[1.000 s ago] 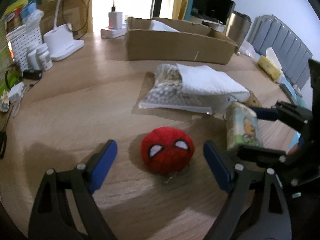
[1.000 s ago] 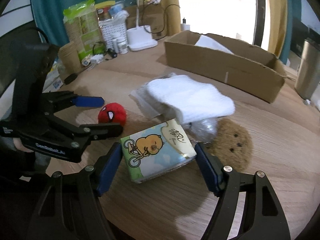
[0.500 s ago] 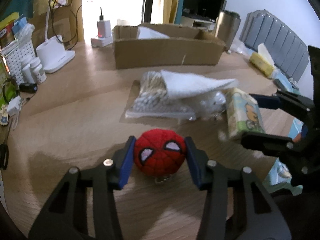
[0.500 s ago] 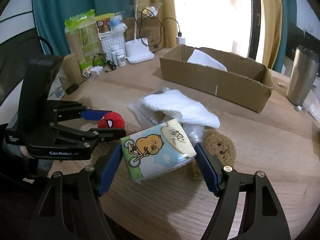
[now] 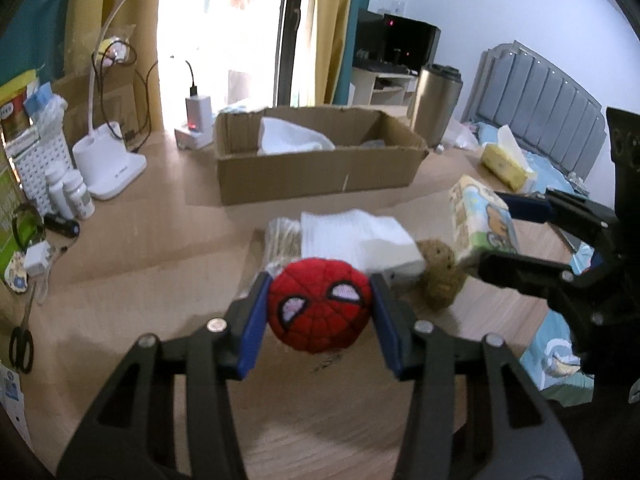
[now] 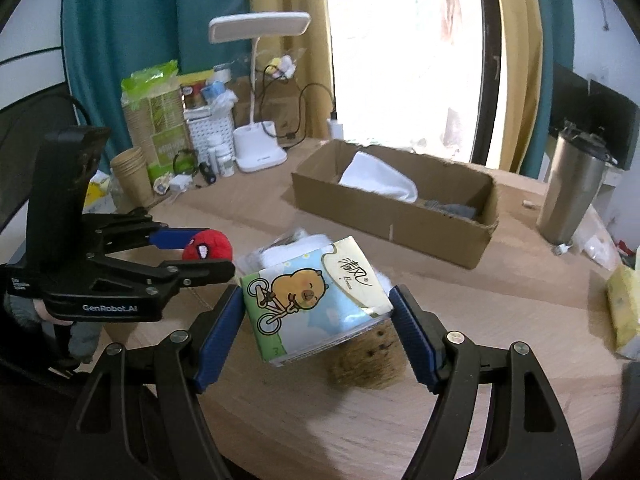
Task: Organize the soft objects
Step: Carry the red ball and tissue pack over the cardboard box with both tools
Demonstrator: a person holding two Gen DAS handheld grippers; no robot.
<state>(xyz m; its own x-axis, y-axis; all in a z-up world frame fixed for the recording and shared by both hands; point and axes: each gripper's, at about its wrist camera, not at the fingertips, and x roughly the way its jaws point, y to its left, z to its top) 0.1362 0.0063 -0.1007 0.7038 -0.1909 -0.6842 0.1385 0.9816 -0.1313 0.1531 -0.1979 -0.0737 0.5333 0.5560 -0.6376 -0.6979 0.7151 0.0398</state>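
Note:
My left gripper point(image 5: 318, 312) is shut on a red spider-mask plush ball point(image 5: 319, 304) and holds it above the wooden table; it also shows in the right wrist view point(image 6: 208, 245). My right gripper point(image 6: 318, 312) is shut on a tissue pack with a cartoon animal point(image 6: 316, 296), lifted off the table; the pack shows in the left wrist view point(image 5: 480, 220). A folded white towel point(image 5: 356, 236) lies on a plastic bag of beads point(image 5: 282, 236). A brown plush point(image 5: 440, 280) sits beside them. The cardboard box point(image 6: 400, 216) holds a white cloth point(image 6: 380, 180).
A steel tumbler point(image 6: 572, 196) stands right of the box. A white desk lamp point(image 6: 260, 152), bottles point(image 5: 70, 194), a white basket point(image 5: 36, 164), paper cups point(image 6: 132, 172) and scissors point(image 5: 20, 340) line the left side. A yellow tissue pack point(image 6: 624, 308) lies at the right.
My left gripper closed on the plush ball and lifted it. My right gripper raised the tissue pack off the table. Both views now sit higher above the table.

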